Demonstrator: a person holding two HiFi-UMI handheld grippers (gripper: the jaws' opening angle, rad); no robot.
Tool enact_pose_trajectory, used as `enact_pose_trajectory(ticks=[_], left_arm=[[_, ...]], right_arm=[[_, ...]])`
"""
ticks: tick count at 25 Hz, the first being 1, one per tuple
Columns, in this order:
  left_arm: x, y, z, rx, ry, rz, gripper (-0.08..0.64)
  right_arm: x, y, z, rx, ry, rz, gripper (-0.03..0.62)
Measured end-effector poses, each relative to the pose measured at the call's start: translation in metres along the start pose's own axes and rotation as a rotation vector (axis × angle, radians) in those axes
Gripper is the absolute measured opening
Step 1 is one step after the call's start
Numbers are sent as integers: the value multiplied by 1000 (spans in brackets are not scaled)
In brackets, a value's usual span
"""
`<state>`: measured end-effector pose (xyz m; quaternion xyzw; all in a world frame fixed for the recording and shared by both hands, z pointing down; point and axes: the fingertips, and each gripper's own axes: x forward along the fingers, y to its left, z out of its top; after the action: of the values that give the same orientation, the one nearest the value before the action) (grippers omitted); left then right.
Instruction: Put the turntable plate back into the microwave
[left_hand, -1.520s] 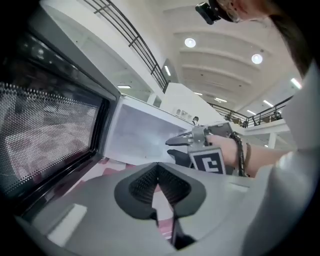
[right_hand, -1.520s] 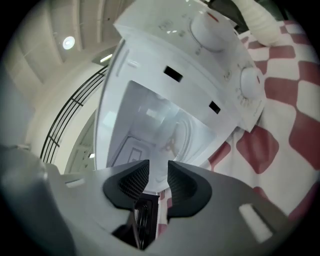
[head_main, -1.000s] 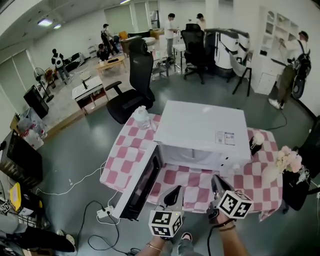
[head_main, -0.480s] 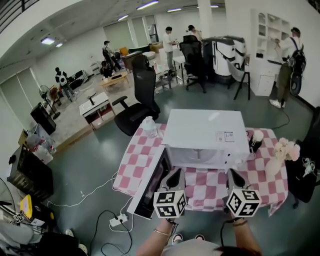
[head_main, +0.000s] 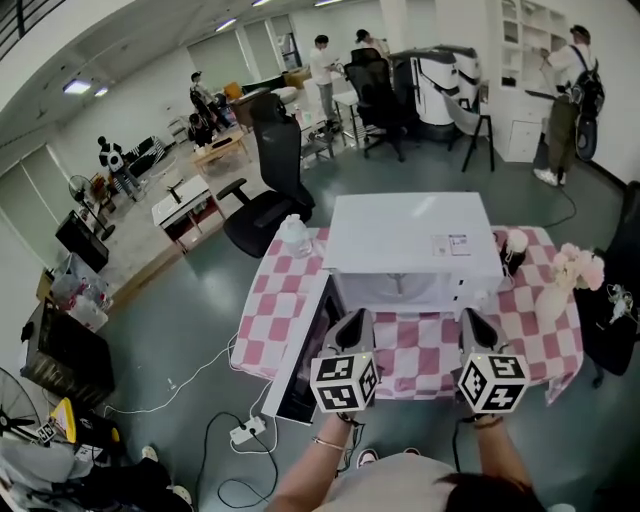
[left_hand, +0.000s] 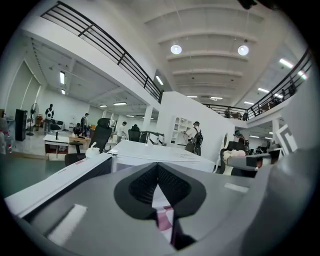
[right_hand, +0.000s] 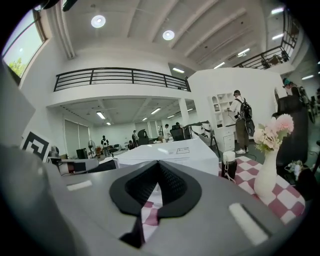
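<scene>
Hovering side by side in front of the microwave (head_main: 410, 240), both grippers sit low over the near edge of the counter (head_main: 270, 310), which wears a pink-and-white check cloth. The left gripper (head_main: 356, 318) has its jaws pressed right together with nothing between them, and its own view confirms it: pads meeting, only cloth showing beyond. The right gripper (head_main: 472, 320) is the same story, jaws fully closed and empty.

The door (head_main: 305, 355) hangs wide open to the left, dark glass facing up towards the head camera. The cavity (head_main: 400, 288) looks pale inside (the glare makes it hard to read), and the plate is in neither gripper; I cannot pick it out in there from any view.

On the counter, a clear bottle (head_main: 293, 238) stands by the microwave's left rear corner. A vase (head_main: 555, 300) of pink flowers stands off to the right. A small dark bottle (head_main: 513, 250) sits just beside the microwave's right side.
</scene>
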<state>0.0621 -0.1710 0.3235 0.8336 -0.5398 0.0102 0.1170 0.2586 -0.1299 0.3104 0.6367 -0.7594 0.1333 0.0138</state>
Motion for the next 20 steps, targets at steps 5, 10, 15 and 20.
enact_pose_trajectory(ticks=[5, 10, 15, 20], left_arm=[[0, 3, 0, -3, 2, -2, 0], [1, 6, 0, -4, 5, -6, 0], [0, 7, -1, -1, 9, -8, 0], [-1, 7, -3, -5, 14, -5, 0]], right_arm=[[1, 4, -1, -5, 2, -8, 9], [2, 6, -1, -16, 8, -15, 9], [2, 7, -3, -14, 13, -21, 9], [0, 3, -5, -15, 25, -41, 9]])
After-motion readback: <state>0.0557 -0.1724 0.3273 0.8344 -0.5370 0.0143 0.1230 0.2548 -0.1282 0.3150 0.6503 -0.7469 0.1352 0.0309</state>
